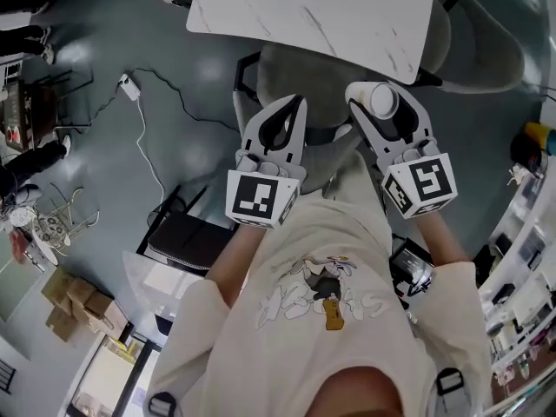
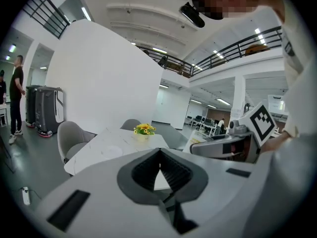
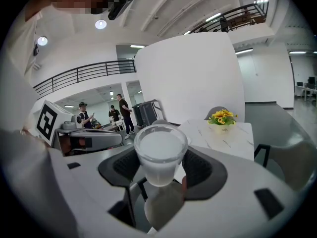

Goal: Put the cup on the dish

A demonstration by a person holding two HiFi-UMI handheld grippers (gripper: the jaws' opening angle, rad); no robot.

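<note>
A translucent white cup [image 3: 159, 152] stands upright between the ribbed pads of my right gripper [image 3: 161, 168], which is shut on it. From the head view the cup [image 1: 383, 101] shows from above at the tip of that gripper [image 1: 380, 88], short of the white marble table [image 1: 313, 11]. My left gripper [image 1: 298, 104] is beside it at the same height, shut with nothing in it; its jaws meet at the tip [image 2: 159, 151]. A faint round white dish [image 2: 113, 151] lies on the table [image 2: 94, 155] ahead.
A small vase of yellow flowers [image 2: 143, 129] stands at the table's far end. Grey chairs [image 2: 69, 138] surround the table, one [image 1: 304, 68] tucked in just before me. A cable [image 1: 143, 102] and a black case [image 1: 187, 241] lie on the floor at my left. People [image 3: 124, 113] stand far off.
</note>
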